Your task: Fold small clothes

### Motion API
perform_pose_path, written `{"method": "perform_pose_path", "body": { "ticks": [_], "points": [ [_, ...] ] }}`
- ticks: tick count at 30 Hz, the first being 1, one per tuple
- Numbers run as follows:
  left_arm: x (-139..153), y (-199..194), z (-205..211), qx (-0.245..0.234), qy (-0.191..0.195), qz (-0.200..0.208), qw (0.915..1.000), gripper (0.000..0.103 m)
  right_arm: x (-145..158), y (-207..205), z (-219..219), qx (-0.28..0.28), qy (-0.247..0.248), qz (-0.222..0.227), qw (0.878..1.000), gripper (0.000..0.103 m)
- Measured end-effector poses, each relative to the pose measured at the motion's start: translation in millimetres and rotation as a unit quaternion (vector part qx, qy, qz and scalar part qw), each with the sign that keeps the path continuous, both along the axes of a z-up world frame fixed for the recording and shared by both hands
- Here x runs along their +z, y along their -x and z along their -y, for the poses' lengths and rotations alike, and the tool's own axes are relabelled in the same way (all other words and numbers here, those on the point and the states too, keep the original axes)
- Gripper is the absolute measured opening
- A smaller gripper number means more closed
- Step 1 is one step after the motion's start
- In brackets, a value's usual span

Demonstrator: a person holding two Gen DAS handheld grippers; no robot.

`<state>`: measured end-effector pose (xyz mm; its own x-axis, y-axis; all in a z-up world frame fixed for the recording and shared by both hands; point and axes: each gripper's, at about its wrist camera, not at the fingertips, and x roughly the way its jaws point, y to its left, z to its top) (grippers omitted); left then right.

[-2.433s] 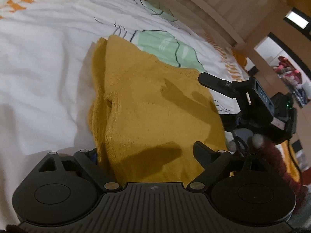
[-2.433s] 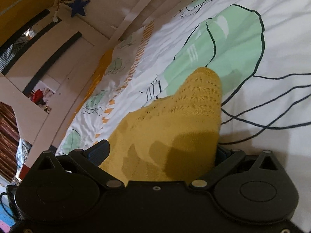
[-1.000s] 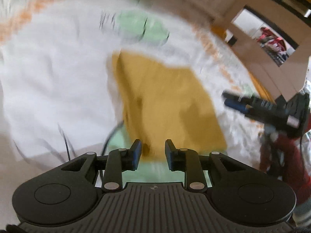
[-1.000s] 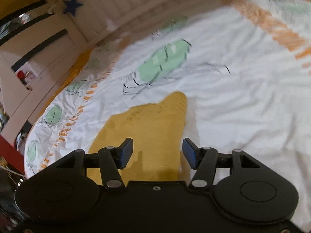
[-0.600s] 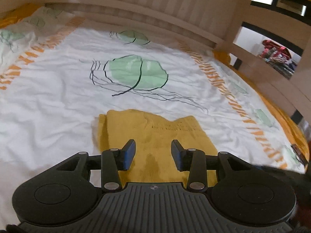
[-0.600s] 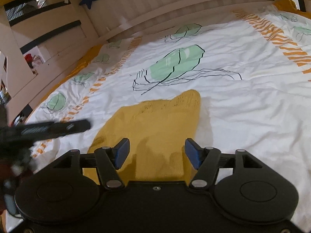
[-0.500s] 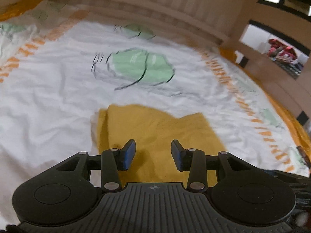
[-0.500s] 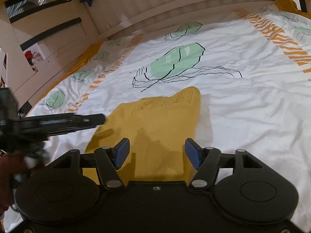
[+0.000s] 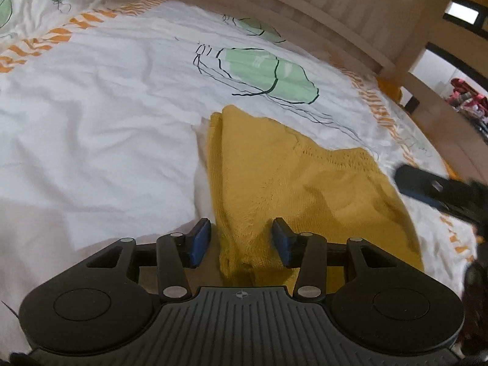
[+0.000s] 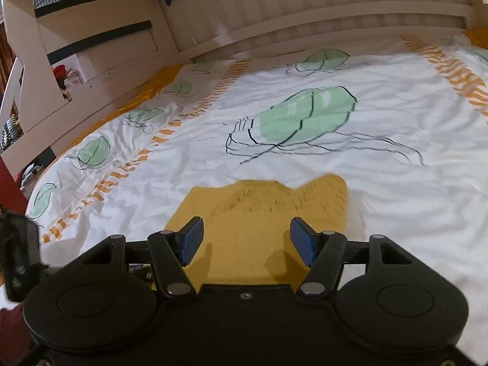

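Note:
A mustard-yellow knitted garment (image 9: pixel 299 189) lies folded flat on the white bed cover; it also shows in the right wrist view (image 10: pixel 259 213). My left gripper (image 9: pixel 241 241) is open, low over the garment's near left corner, with a bunched fold of knit between the jaws but not clamped. My right gripper (image 10: pixel 245 241) is open and empty, above the garment's near edge. The right gripper also shows blurred at the right edge of the left wrist view (image 9: pixel 433 189).
The white bed cover (image 9: pixel 91 116) has green jellyfish prints (image 10: pixel 305 116) and orange striped bands (image 10: pixel 116 177). A slatted wooden bed rail (image 10: pixel 305 15) runs along the far side. White shelving (image 10: pixel 76 45) stands at the far left.
Both grippers let go of the garment and opened. The left gripper has come down closer to the garment's near left corner; the right gripper has pulled back a little.

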<state>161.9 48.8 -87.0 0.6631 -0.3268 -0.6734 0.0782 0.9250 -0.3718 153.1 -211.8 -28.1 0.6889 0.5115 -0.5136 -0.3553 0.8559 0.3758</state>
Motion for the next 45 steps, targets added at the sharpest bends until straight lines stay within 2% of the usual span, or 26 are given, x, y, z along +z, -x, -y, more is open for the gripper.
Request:
{"method": "perform_pose_path", "body": {
  "ticks": [4, 6, 8, 12, 14, 16, 20, 24, 26, 29, 31, 32, 35, 37, 45],
  "points": [
    [-2, 1, -1, -0.003, 0.004, 0.006, 1.0000, 0.046, -35, -33, 5, -0.034, 0.002, -0.064, 0.997, 0.066],
    [-2, 2, 0, -0.004, 0.002, 0.008, 1.0000, 0.047, -42, -34, 15, -0.046, -0.040, -0.067, 0.996, 0.066],
    [-1, 1, 2, -0.006, -0.003, 0.010, 0.9999, 0.046, -36, -28, 21, -0.050, -0.059, -0.065, 0.995, 0.068],
    [6, 3, 2, -0.004, -0.002, 0.002, 1.0000, 0.049, -14, -3, 28, -0.056, -0.067, -0.034, 0.996, 0.090],
    [13, 8, 1, 0.001, -0.003, -0.007, 1.0000, 0.051, -1, 16, 31, -0.058, -0.066, -0.013, 0.996, 0.093],
    [21, 18, 1, 0.007, -0.015, -0.007, 0.9998, 0.052, 11, 32, 35, -0.067, -0.052, 0.004, 0.996, 0.103],
    [47, 54, 6, 0.019, -0.065, 0.033, 0.9972, 0.052, 30, 72, 39, -0.084, -0.023, 0.031, 0.996, 0.103],
    [74, 92, 16, 0.031, -0.120, 0.072, 0.9898, 0.052, 42, 99, 35, -0.109, 0.016, 0.047, 0.993, 0.103],
    [86, 105, 24, 0.044, -0.161, 0.086, 0.9822, 0.052, 47, 114, 33, -0.119, 0.030, 0.053, 0.991, 0.103],
    [96, 121, 39, 0.072, -0.227, 0.102, 0.9659, 0.053, 51, 124, 28, -0.131, 0.043, 0.052, 0.989, 0.103],
    [100, 125, 47, 0.075, -0.248, 0.096, 0.9611, 0.059, 53, 129, 25, -0.130, 0.050, 0.047, 0.989, 0.103],
    [101, 125, 49, 0.071, -0.246, 0.086, 0.9629, 0.059, 53, 132, 24, -0.129, 0.053, 0.042, 0.989, 0.103],
    [99, 123, 48, 0.053, -0.210, 0.048, 0.9751, 0.059, 51, 140, 20, -0.125, 0.064, 0.018, 0.990, 0.103],
    [96, 123, 47, 0.049, -0.189, 0.025, 0.9803, 0.059, 48, 148, 19, -0.128, 0.070, 0.008, 0.989, 0.103],
    [88, 133, 53, 0.041, -0.186, 0.002, 0.9817, 0.059, 44, 172, 16, -0.141, 0.068, -0.030, 0.987, 0.103]
  ]
}}
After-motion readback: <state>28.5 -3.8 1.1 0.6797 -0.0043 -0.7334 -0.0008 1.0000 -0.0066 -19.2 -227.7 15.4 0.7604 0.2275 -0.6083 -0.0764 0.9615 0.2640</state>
